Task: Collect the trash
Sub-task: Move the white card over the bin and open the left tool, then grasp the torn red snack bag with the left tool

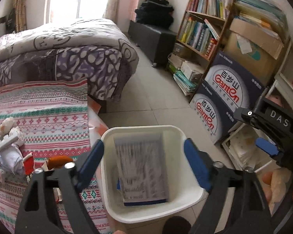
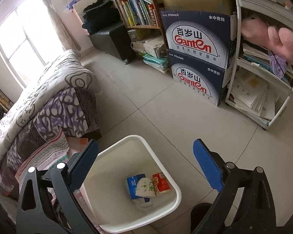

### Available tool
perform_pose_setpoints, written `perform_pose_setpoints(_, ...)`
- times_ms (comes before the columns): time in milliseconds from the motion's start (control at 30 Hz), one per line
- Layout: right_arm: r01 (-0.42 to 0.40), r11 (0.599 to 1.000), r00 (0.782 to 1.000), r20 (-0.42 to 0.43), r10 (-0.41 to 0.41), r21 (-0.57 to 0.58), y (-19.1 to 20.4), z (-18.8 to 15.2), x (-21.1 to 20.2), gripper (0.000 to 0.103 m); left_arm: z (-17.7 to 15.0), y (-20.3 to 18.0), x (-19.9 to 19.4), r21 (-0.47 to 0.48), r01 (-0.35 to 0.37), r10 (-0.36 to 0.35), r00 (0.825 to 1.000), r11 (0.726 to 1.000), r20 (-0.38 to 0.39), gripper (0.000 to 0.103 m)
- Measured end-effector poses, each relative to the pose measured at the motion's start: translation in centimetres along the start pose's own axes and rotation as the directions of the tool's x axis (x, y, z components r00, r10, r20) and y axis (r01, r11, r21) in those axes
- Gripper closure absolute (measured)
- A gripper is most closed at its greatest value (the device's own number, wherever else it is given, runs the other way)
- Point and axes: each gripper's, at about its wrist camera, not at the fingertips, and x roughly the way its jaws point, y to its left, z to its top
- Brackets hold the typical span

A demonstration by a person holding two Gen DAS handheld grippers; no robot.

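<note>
Both claws, left and right, gape over the bin, silvery packet (blurred) lying lengthwise inside.

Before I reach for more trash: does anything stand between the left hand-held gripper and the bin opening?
Nothing visible does. The left hand-held gripper hangs open right above the white bin, whose mouth is uncovered. A blurred silver packet is inside the bin.

Bed w/ purple-white quilt at left, window behind it. Wooden bookshelf full of books, two stacked Ganten boxes beside it. White rack holds papers + pink plush. Black ottoman near window.
</note>
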Motion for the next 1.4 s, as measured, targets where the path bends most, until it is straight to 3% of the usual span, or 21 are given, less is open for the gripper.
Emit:
perform_pose_setpoints(100,0.009,1.0,1.0,0.014,-0.009,-0.015,0.6,-0.2,-0.2,0.007,-0.1,0.7,-0.1,-0.016,-0.028,0.028,1.0,0.999,-0.006,0.02)
perform_pose_setpoints(200,0.015,0.998,1.0,0.021,-0.014,-0.054,1.8,-0.7,-0.3,0.007,-0.3,1.8,-1.0,-0.008,-0.101,0.101,0.995,0.995,0.015,0.017)
perform_pose_setpoints(333,0.025,0.993,0.999,0.029,-0.021,-0.119,3.7,-1.6,-0.4,0.007,-0.9,3.9,-2.0,0.007,-0.288,0.288,0.957,0.958,0.03,0.015)
perform_pose_setpoints(467,0.008,0.985,1.0,0.001,-0.008,-0.175,5.8,-3.0,0.0,0.007,-1.5,6.9,-2.0,-0.025,-0.373,0.373,0.928,0.927,-0.02,0.014)
perform_pose_setpoints(600,-0.007,0.976,1.0,-0.018,0.003,-0.216,7.6,-4.3,0.1,0.007,-2.2,10.6,-1.0,-0.06,-0.454,0.444,0.887,0.889,-0.128,0.013)
perform_pose_setpoints(700,-0.016,0.967,0.999,-0.033,0.008,-0.256,9.1,-5.2,0.4,0.007,-3.1,13.5,0.4,-0.138,-0.442,0.404,0.884,0.886,-0.237,0.013)
perform_pose_setpoints(800,-0.017,0.959,0.999,-0.049,0.003,-0.283,9.9,-5.7,0.8,0.007,-4.1,15.6,2.2,-0.206,-0.398,0.317,0.886,0.894,-0.337,0.013)
perform_pose_setpoints(967,-0.027,0.949,0.997,-0.077,0.003,-0.315,11.0,-6.3,1.4,0.007,-5.4,15.7,4.1,-0.14,-0.415,0.333,0.855,0.899,-0.398,0.013)
perform_pose_setpoints(1033,-0.036,0.944,0.996,-0.088,0.008,-0.327,11.6,-6.6,1.6,0.007,-5.8,15.8,4.1,-0.125,-0.415,0.335,0.85,0.901,-0.406,0.024)
perform_pose_setpoints(1133,-0.045,0.931,0.995,-0.102,0.008,-0.363,12.5,-7.2,2.0,0.007,-6.1,16.4,3.7,-0.127,-0.384,0.304,0.861,0.915,-0.408,0.046)
perform_pose_setpoints(1233,-0.037,0.904,0.996,-0.089,-0.001,-0.425,13.7,-8.0,2.3,0.007,-6.2,17.2,2.3,-0.143,-0.331,0.255,0.886,0.933,-0.388,0.058)
perform_pose_setpoints(1400,-0.072,0.829,0.994,-0.105,0.016,-0.555,16.4,-10.2,3.4,0.007,-6.4,18.3,-0.8,-0.139,-0.282,0.216,0.907,0.949,-0.361,0.062)
